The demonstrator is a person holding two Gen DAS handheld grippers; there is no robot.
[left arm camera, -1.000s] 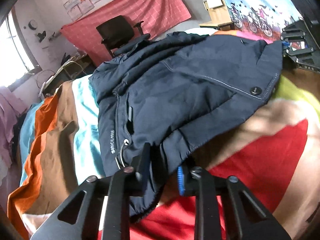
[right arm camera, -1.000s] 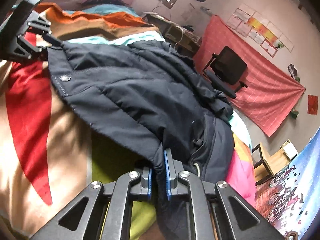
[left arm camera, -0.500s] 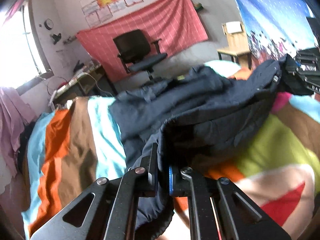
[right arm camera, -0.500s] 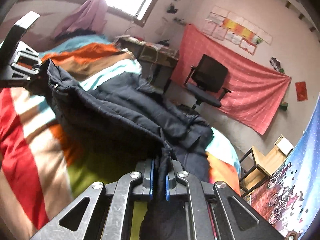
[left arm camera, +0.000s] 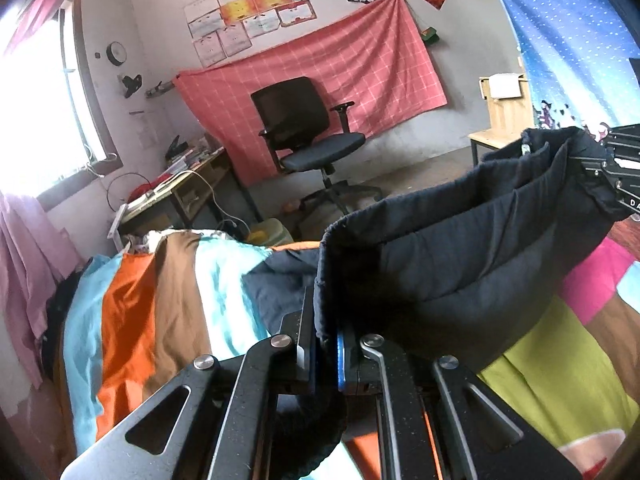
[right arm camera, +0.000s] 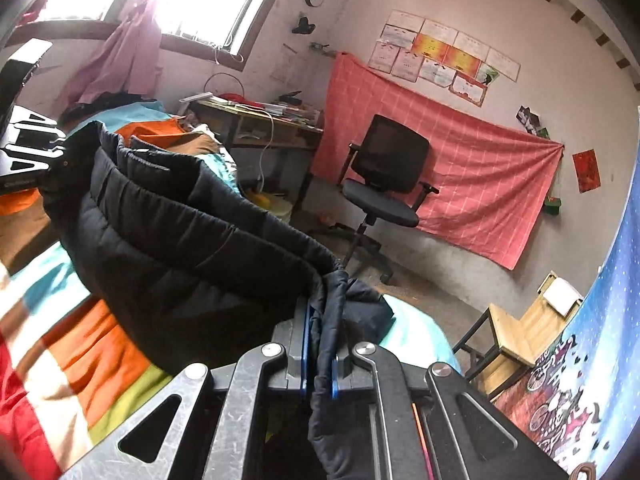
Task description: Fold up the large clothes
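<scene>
Left claw (left arm camera: 326, 344) and right claw (right arm camera: 319, 350) both clamped tight (pointing somewhat downward), well apart.

Dark navy jacket (left arm camera: 460, 264): matt quilted cloth with stitched seams, filling the centre of both views. Left gripper (left arm camera: 326, 354) and right gripper (right arm camera: 319, 360): matt black speckled plastic arms at the lower edge, with bright metal screw heads and glossy blue pads. Bedspread (left arm camera: 132, 320), lower left: smooth, slightly shiny cloth in coloured blocks. Wall hanging (left arm camera: 320, 80), upper centre: matt red checked cloth. Office chair (left arm camera: 308, 136): dark mesh-like back, fabric seat. Small table (right arm camera: 520, 332), lower right of the right view: pale bare wood.
</scene>
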